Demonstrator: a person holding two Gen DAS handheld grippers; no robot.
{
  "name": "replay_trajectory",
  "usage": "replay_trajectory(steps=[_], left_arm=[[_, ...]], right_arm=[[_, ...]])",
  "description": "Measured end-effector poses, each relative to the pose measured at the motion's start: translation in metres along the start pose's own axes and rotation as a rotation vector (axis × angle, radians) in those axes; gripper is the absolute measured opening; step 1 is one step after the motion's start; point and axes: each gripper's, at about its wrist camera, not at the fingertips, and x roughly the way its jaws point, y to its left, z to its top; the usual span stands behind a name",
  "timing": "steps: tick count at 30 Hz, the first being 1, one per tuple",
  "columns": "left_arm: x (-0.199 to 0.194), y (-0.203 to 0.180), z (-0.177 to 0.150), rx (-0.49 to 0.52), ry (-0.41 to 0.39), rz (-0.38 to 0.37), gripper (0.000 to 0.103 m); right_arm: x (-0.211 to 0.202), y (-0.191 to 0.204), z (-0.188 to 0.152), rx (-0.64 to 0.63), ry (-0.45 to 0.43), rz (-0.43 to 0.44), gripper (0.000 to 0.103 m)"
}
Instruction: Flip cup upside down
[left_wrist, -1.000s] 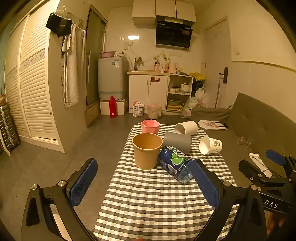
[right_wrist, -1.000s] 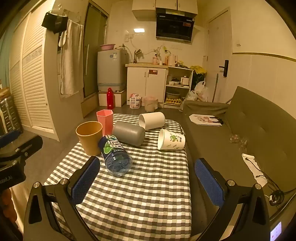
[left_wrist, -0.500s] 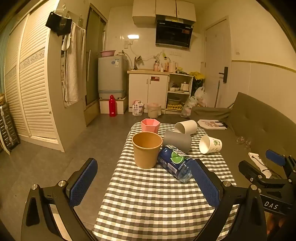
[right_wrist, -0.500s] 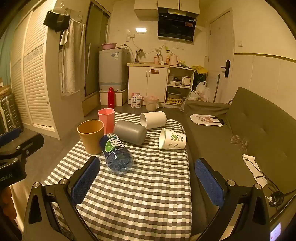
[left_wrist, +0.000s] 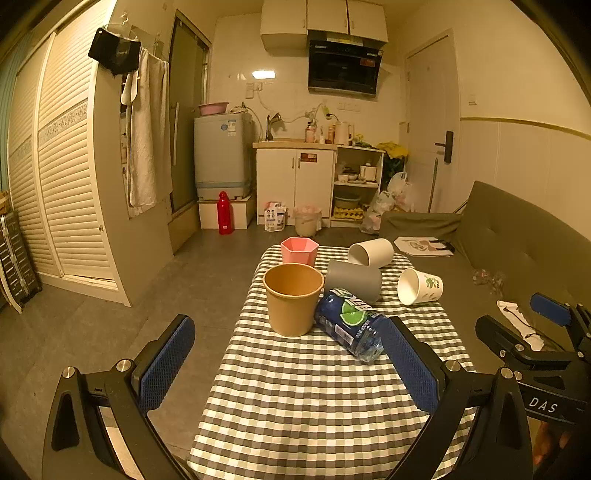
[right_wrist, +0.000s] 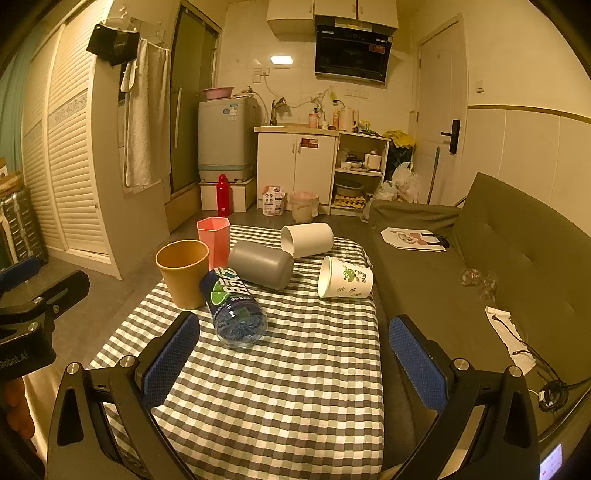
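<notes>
A brown paper cup (left_wrist: 293, 303) (right_wrist: 183, 272) stands upright, mouth up, on the checked table (left_wrist: 317, 398) (right_wrist: 280, 387). Behind it a pink hexagonal cup (left_wrist: 299, 250) (right_wrist: 213, 242) also stands upright. A grey cup (left_wrist: 352, 280) (right_wrist: 260, 264), a white cup (left_wrist: 370, 252) (right_wrist: 307, 239) and a printed paper cup (left_wrist: 420, 286) (right_wrist: 345, 277) lie on their sides. My left gripper (left_wrist: 286, 363) is open and empty, short of the brown cup. My right gripper (right_wrist: 293, 356) is open and empty over the table's near half.
A blue plastic bottle (left_wrist: 349, 324) (right_wrist: 233, 307) lies on its side against the brown cup. A green sofa (right_wrist: 480, 266) runs along the table's right side. Bare floor (left_wrist: 110, 332) lies to the left. Kitchen cabinets (left_wrist: 295, 184) stand at the back.
Both grippers have drifted slightly, so the table objects shift a little in view. Nothing on the table has moved, and both grippers stay open.
</notes>
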Motion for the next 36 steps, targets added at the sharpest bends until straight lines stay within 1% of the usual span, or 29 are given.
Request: replay_trajectory(steps=[36], left_arm=[[-0.0026, 0.0012, 0.0006, 0.004, 0.002, 0.001, 0.103]], right_arm=[[-0.0006, 0.0059, -0.0004, -0.017, 0.000, 0.016, 0.103]])
